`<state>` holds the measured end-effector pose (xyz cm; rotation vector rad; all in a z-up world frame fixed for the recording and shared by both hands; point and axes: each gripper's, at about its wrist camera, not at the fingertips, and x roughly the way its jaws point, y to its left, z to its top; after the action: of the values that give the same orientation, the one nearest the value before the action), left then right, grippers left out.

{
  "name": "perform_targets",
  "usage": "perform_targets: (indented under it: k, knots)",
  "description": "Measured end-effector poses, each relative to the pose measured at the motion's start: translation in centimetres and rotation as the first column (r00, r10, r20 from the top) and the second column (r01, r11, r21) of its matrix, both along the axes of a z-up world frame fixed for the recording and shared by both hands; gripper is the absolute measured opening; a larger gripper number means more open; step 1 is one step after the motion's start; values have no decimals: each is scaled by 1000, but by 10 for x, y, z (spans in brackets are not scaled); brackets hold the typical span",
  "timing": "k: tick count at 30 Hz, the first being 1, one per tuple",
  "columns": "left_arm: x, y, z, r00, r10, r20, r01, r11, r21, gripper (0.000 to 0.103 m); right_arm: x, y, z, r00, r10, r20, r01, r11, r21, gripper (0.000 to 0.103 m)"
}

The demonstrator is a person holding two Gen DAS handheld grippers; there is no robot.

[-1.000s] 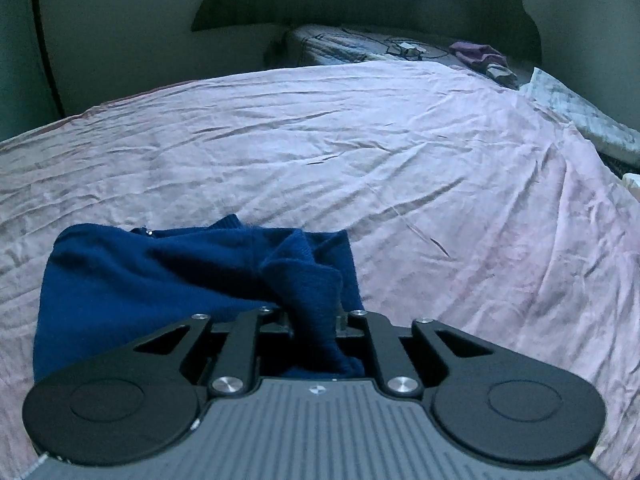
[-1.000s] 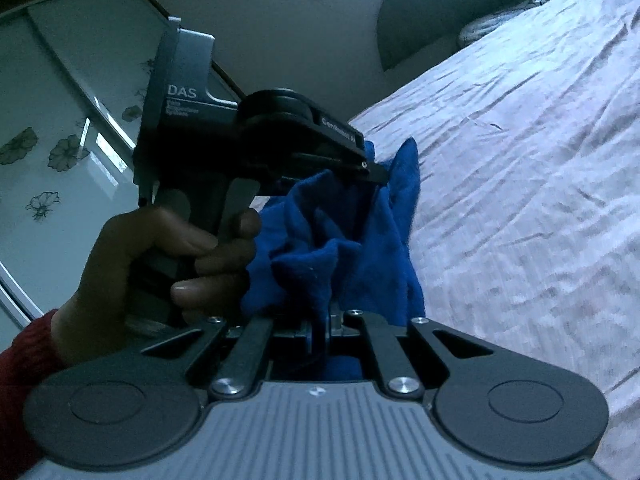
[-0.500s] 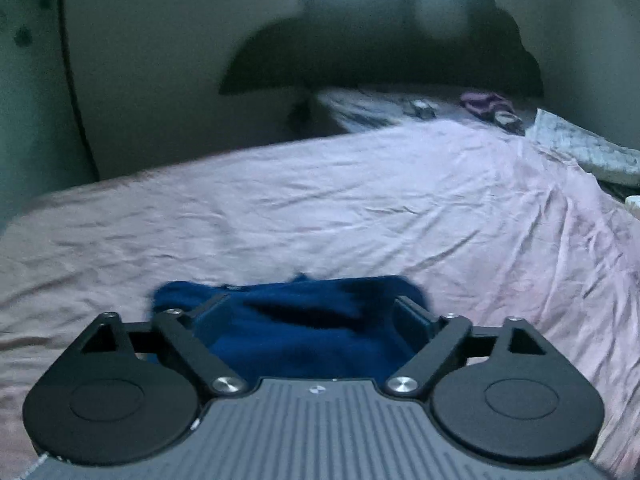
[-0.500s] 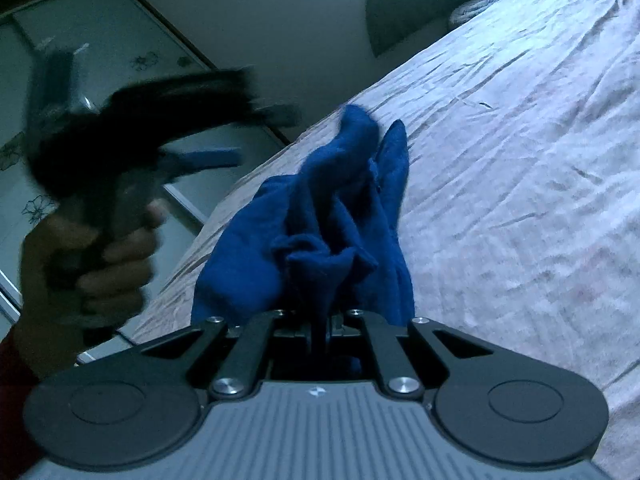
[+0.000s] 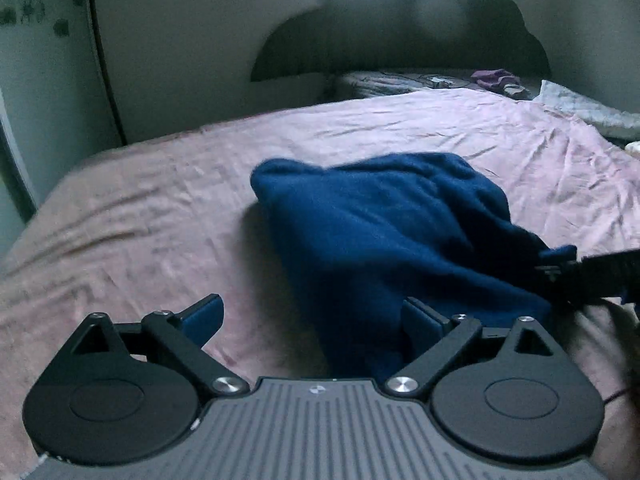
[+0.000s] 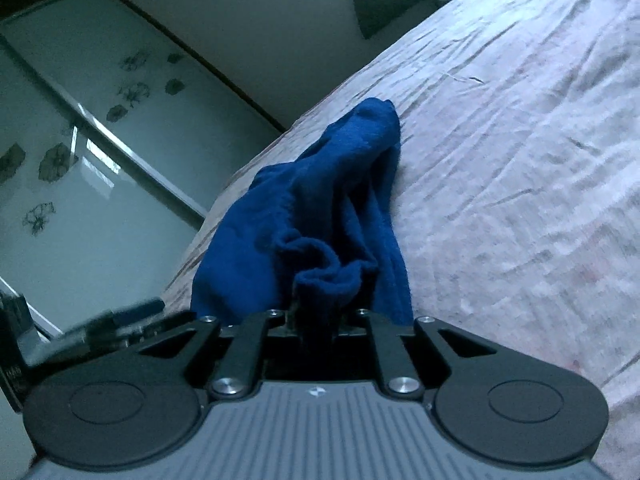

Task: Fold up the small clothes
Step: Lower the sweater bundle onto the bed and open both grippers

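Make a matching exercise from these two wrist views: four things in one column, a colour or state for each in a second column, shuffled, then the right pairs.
Things
1. left gripper
2. right gripper
3. bedsheet
4. garment

States
A. pale pink, creased
B. shut on a bunched fold of cloth
C. dark blue, heaped on the bed
D. jaws wide apart, pressing on nothing

Pairs: 1-D, 2-B, 3-A, 4-C. The left gripper's jaws have just been opening; the garment lies partly between them, not gripped.
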<state>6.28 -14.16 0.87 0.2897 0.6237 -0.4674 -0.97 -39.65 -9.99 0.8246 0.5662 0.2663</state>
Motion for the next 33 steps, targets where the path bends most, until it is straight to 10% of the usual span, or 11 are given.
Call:
perform_targets:
  k: [12,15,17,21,30,33]
  knots:
    - [9,28,-24,993,33,-117,-42,997,-70,84,-3,-6,1,999,-20,-39,21,999,35,12]
    - [7,30,-10,997,29,-77,-34,998,-55,86,-13,-16,14,999,-39,-26,38,999,-10,31]
    - [6,29,2,999,25,-21,-26,998,-50,89,-16,-26,29,997,-76,13,77,995,-60,77]
    - [16,13,23,999,-5,39,8,996,-85,91,13,-44,57,992,-101,76,112,980,-163,81]
    - [39,-44,10,993,-84,82,86,996,-24,92,147,-2,82,988,145,58,-75,768,-636,81]
    - [40,-46,-2,992,-101,73,102,995,-5,92,175,10,75,965,260,21,-183,731,-657,79]
